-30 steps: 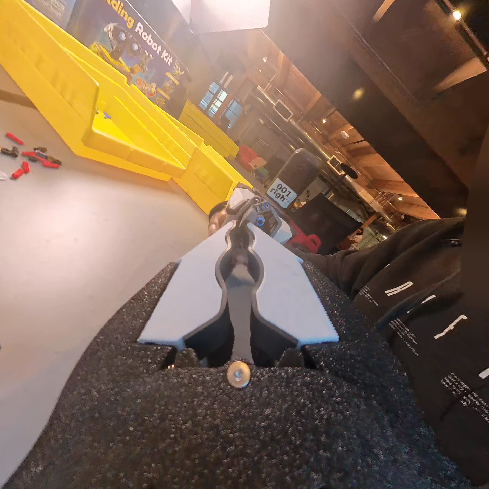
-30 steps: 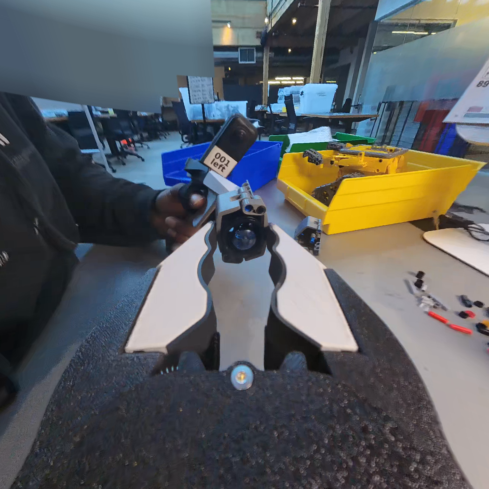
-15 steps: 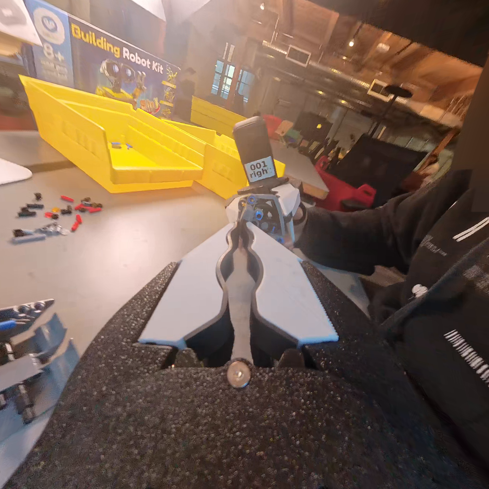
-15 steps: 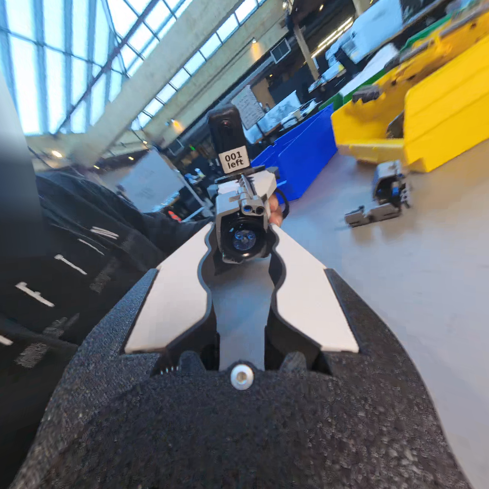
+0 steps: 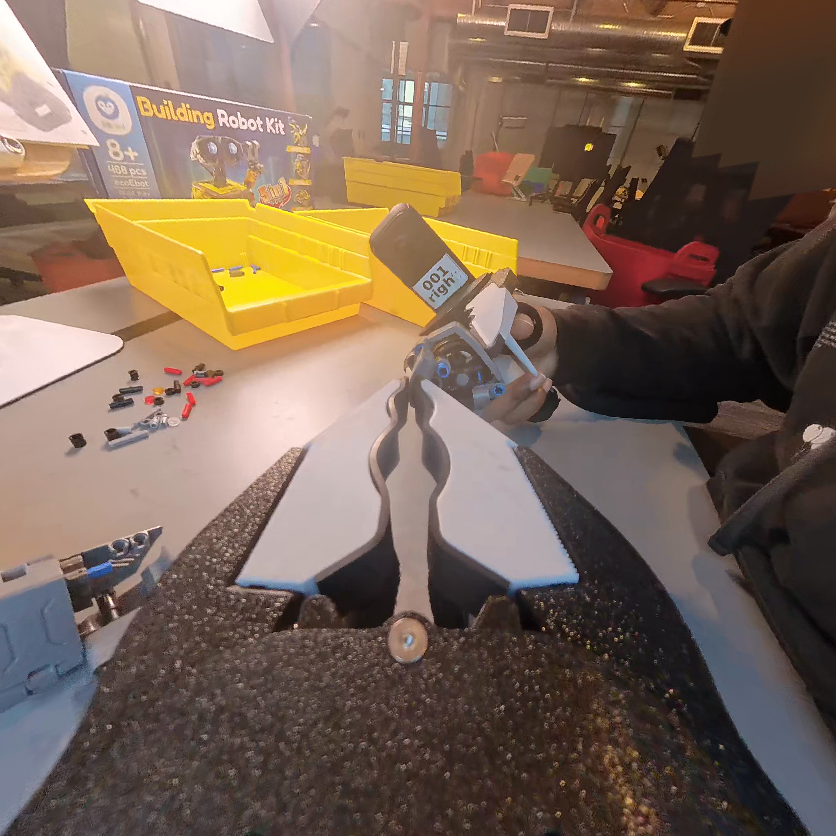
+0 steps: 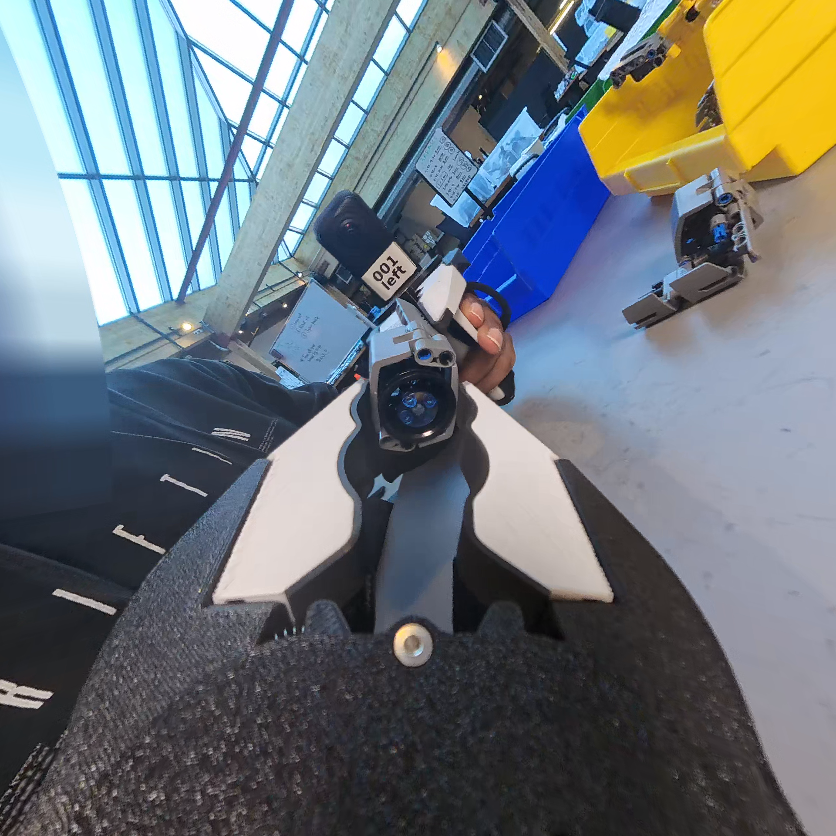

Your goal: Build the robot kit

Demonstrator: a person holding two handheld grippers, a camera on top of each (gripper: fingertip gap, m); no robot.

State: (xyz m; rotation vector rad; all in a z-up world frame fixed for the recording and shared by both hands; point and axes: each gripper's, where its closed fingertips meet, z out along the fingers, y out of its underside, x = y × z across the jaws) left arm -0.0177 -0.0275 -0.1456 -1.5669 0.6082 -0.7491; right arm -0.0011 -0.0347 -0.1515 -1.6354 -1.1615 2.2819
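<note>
Grey brick-built module [image 6: 414, 398]: clamped between right gripper [image 6: 414, 409] tips, left gripper [image 5: 410, 392] tips pinching its far end. Nearby on grey table [image 5: 203, 461]: scattered small parts [image 5: 154, 402], yellow bins [image 5: 253, 267], second grey assembly [image 6: 705, 246].

A grey brick-built module [image 6: 414, 398] with a round black opening is sitting gripped between both tools' fingertips.

Yellow bins [image 5: 289, 289] on grey table [image 5: 190, 475], kit box [image 5: 194, 144] behind; small red/blk parts [image 5: 158, 398] scattered nearby; blue bin [image 6: 543, 217] farther off.
</note>
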